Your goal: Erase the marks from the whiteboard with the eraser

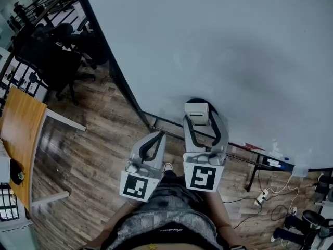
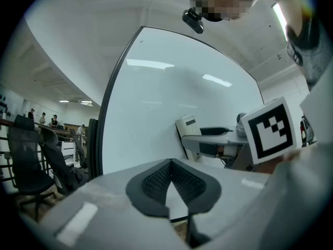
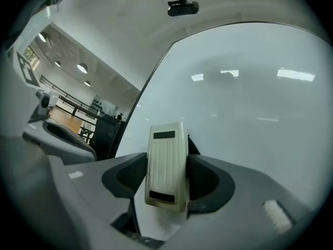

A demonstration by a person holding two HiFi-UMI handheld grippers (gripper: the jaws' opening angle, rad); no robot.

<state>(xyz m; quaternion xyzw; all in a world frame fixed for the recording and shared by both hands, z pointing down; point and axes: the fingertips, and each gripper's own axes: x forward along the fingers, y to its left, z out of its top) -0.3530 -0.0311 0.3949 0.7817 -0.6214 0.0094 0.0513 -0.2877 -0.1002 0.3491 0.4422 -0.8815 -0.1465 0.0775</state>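
Note:
A big whiteboard (image 1: 218,40) with a dark frame fills most of the head view; I see no marks on it. My right gripper (image 1: 201,120) is shut on a cream-white eraser (image 1: 197,113), held close to the board's lower edge. In the right gripper view the ribbed eraser (image 3: 167,165) stands between the dark pads, its back toward the camera, with the whiteboard (image 3: 250,103) behind it. My left gripper (image 1: 154,139) hangs lower and to the left, shut with nothing in it. The left gripper view shows its pads (image 2: 171,184) touching and the eraser (image 2: 188,134) to the right.
The board's stand and tray rail (image 1: 244,155) run along the lower right, with a power strip and cables (image 1: 263,196) on the wood floor. Black office chairs (image 1: 57,56) stand at the upper left, and a wooden desk (image 1: 18,134) lies at the left edge.

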